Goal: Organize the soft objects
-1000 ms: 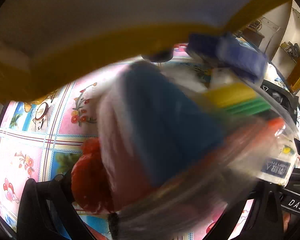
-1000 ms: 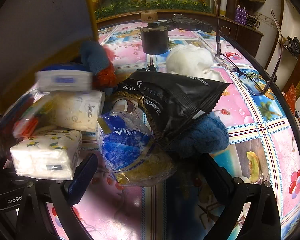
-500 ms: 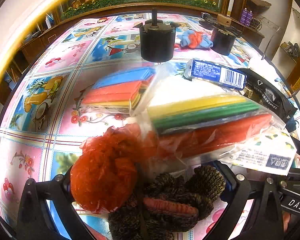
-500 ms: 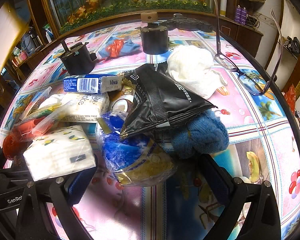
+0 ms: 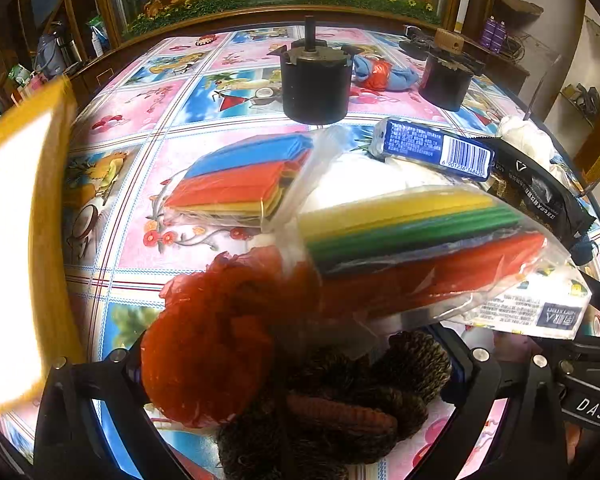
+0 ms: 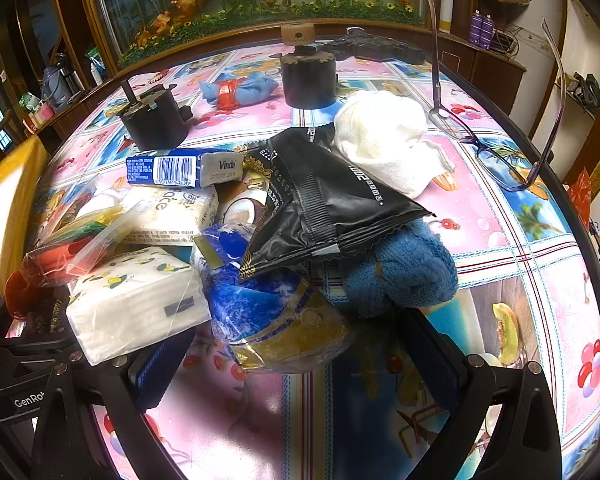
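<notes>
Your left gripper [image 5: 300,364], jaws spread, frames a crinkly red mesh ball [image 5: 208,344] and a dark knitted bundle [image 5: 340,408]: light, compressible; pinch mid-bulk. Right gripper [image 6: 300,364] likewise spread.

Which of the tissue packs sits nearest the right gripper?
The clear-wrapped white pack with the lemon print, lying right at the right gripper's left finger. The blue barcode pack and the white one under it lie farther back.

Left tool [image 5: 296,376] sits low, its two black fingers spread wide apart. Right tool [image 6: 300,364] is low too, fingers equally splayed and clamping nothing, both pointing forward.
</notes>
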